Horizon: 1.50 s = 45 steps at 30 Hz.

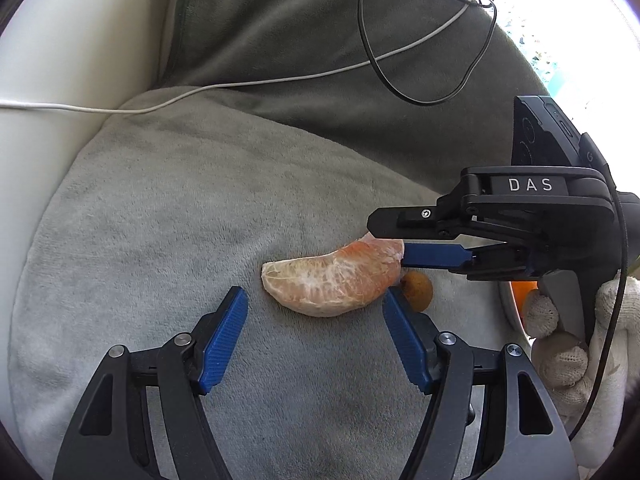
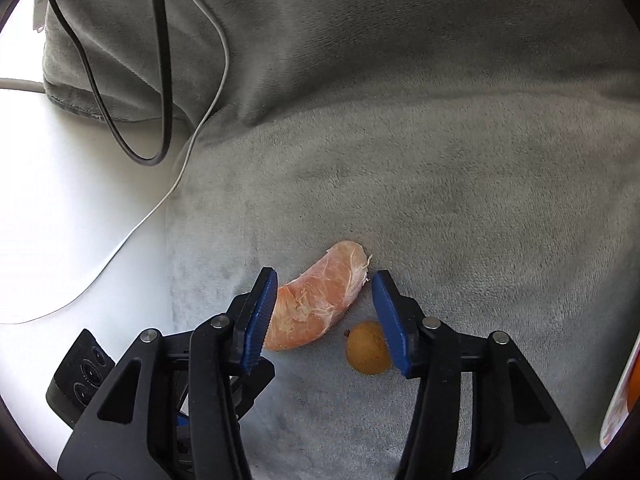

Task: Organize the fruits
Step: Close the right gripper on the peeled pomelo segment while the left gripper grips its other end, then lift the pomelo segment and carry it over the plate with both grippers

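Home living space, likely a sofa or bed corner. Grey plush blanket (image 2: 400, 160) spread beneath both claws, bunched into a fold ahead of them. White cushioned surface (image 2: 80, 220) to their left. Loose charging cables (image 1: 240, 84) trail ahead across the fabric.

Peeled citrus segment (image 1: 334, 282) on grey blanket (image 1: 160, 208), right gripper (image 1: 404, 246) at its end.

Citrus segment (image 2: 320, 300) on blanket (image 2: 440, 200), small round fruit (image 2: 366, 348) just beside it, cables (image 2: 160, 80) behind.
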### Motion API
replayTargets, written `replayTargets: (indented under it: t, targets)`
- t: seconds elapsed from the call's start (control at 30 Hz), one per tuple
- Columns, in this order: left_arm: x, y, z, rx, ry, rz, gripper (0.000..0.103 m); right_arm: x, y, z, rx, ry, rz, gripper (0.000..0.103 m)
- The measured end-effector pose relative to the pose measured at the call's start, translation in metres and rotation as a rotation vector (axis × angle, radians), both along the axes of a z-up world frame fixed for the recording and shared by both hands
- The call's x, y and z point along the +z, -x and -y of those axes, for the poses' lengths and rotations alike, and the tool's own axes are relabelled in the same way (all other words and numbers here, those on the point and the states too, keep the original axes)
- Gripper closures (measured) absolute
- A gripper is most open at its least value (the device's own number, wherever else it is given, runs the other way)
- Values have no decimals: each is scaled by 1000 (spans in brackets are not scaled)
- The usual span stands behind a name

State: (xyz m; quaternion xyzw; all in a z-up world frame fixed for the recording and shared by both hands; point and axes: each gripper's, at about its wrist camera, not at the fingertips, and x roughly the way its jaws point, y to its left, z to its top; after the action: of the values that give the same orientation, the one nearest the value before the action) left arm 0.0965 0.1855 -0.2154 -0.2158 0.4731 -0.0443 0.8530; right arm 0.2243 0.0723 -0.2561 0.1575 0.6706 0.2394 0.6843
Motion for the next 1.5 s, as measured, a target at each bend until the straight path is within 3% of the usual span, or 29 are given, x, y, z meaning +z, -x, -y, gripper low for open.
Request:
replayTargets:
  t: [0.43, 0.53, 0.6, 0.83, 0.93, 1.5]
  targets:
    - [-10, -22, -1, -36, 16, -6, 33, -9, -6, -8, -32, 10, -23, 54]
    - [-10, -23, 2, -56, 16, 3, 33, -11, -6, -11, -32, 25, -18, 61]
    - [-10, -23, 6, -79, -14, 12, 34, -13, -7, -10, -44, 26, -24, 68]
    - [-14, -23, 25, -166, -158, 41, 36, -15, -10, -11, -58, 18, -31, 71]
    - [-15, -22, 28, -168, -210, 48, 43, -15, -7, -12, -63, 23, -25, 71]
    - [4, -11, 33, -102, -191, 76, 44, 17, 7, 4, -44, -14, 14, 75]
